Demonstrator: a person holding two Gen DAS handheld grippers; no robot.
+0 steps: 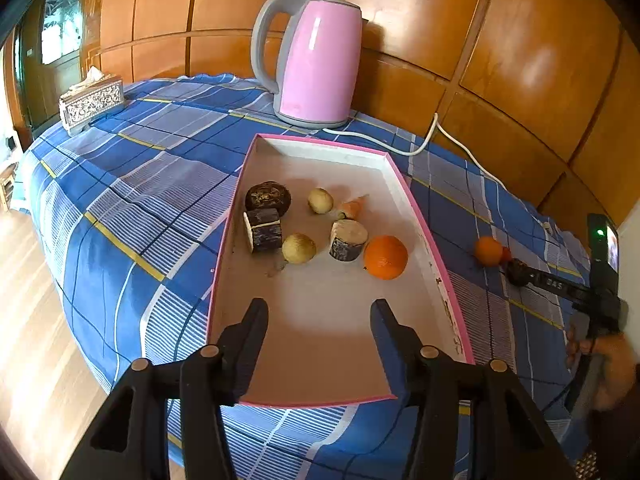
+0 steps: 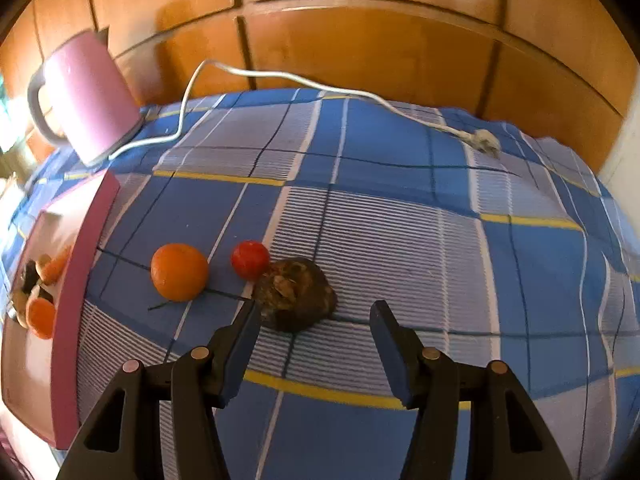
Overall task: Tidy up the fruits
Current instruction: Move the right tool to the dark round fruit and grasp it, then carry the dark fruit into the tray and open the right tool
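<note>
A pink-rimmed white tray [image 1: 424, 216] on the blue checked cloth holds an orange [image 1: 385, 257], two pale round fruits [image 1: 320, 200], a dark round fruit [image 1: 267, 198], two dark cane pieces [image 1: 263, 230] and a small carrot-like piece [image 1: 352, 208]. My left gripper [image 1: 320, 308] hangs open over the tray's near end with nothing between its fingers. To the right of the tray, on the cloth, lie an orange [image 2: 179, 272], a small red tomato [image 2: 250, 259] and a dark brown fruit [image 2: 296, 292]. My right gripper [image 2: 316, 306] is open just behind the brown fruit, which sits by the left fingertip.
A pink kettle [image 1: 316, 60] stands behind the tray, its white cord [image 2: 280, 76] and plug [image 2: 486, 140] trailing over the cloth. A patterned tissue box [image 1: 92, 102] sits far left. Wooden panels back the table; the floor drops off at left.
</note>
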